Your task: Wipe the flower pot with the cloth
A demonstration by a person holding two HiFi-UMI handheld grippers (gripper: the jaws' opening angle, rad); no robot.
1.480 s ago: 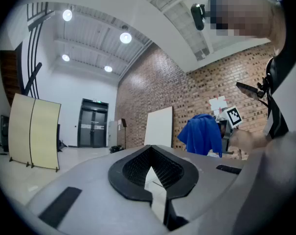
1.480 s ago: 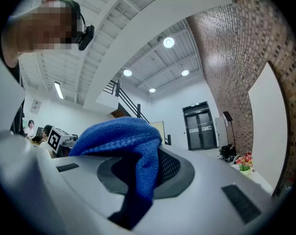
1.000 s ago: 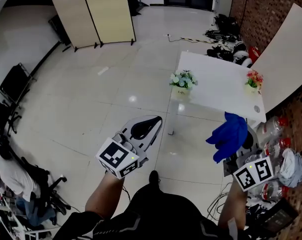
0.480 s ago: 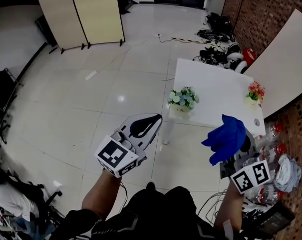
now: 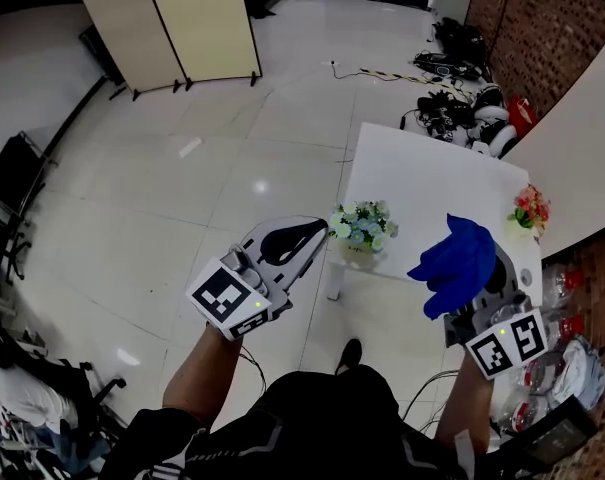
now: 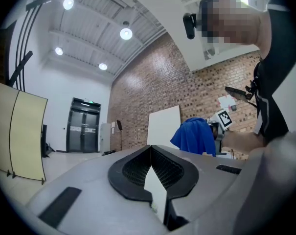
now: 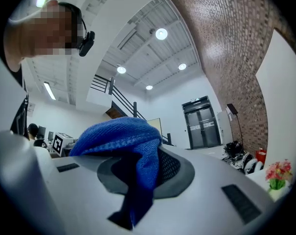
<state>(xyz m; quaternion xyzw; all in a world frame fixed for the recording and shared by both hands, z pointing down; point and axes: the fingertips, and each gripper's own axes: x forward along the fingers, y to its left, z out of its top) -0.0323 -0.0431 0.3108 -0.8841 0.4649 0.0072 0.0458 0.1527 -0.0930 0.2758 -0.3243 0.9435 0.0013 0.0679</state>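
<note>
Right gripper pinched on blue cloth, lower right of frame. Left gripper pressed together, empty, lower centre. Flower pot set at table corner, centre frame, well apart. Cloth best pinched firmly and pressed on pot wall below flowers.

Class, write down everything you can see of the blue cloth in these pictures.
The blue cloth is a bright blue textile with a fine ribbed, knitted-looking weave. It is bunched rather than spread flat and clamped in the right gripper. It mounds over the jaw tips, and one fold hangs down between them. It is held in the air, clear of the nearer flower pot on the white table. Only the gripper touches it.
</note>
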